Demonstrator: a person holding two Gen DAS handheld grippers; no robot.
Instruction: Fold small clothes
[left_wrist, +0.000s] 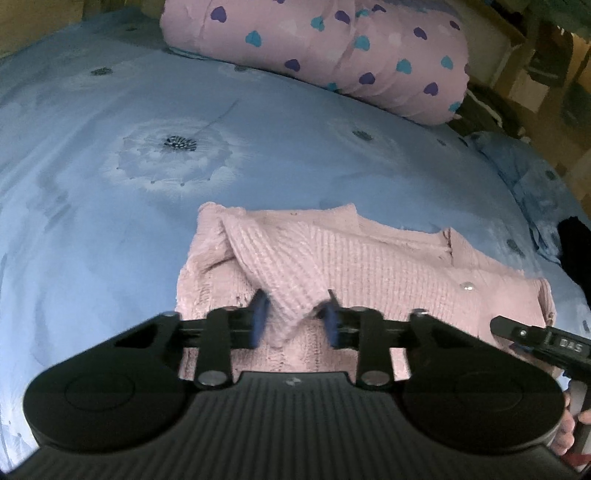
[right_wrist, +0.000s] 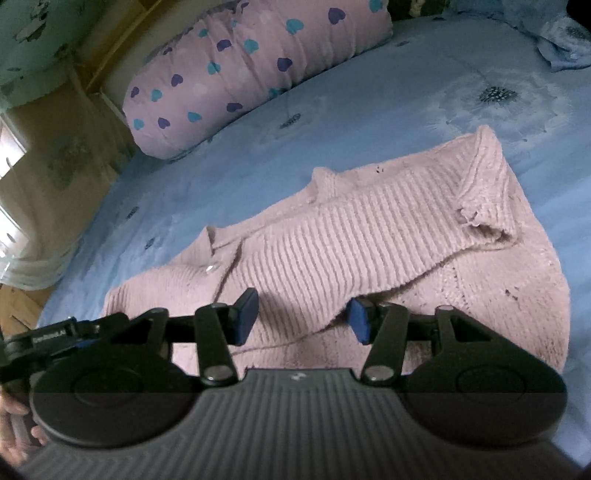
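Left wrist view: left gripper (left_wrist: 295, 319) spread wide, blue pads (left_wrist: 259, 315) blurred, a folded sleeve cuff (left_wrist: 291, 310) of the pink knit cardigan (left_wrist: 369, 266) lying loose between them, not pinched. Cardigan sits on the blue floral bedsheet (left_wrist: 110, 184), near centre. Heart-print pillow (left_wrist: 332, 48) at the far side. Right gripper's body at the right edge.

Right wrist view: right gripper (right_wrist: 303, 319) wide open, holding nothing, hovering over the cardigan (right_wrist: 351, 240) near hem. Sleeve (right_wrist: 480, 184) folded across the body, far right. Pillow (right_wrist: 240, 74) far left on the bedsheet (right_wrist: 369, 110).
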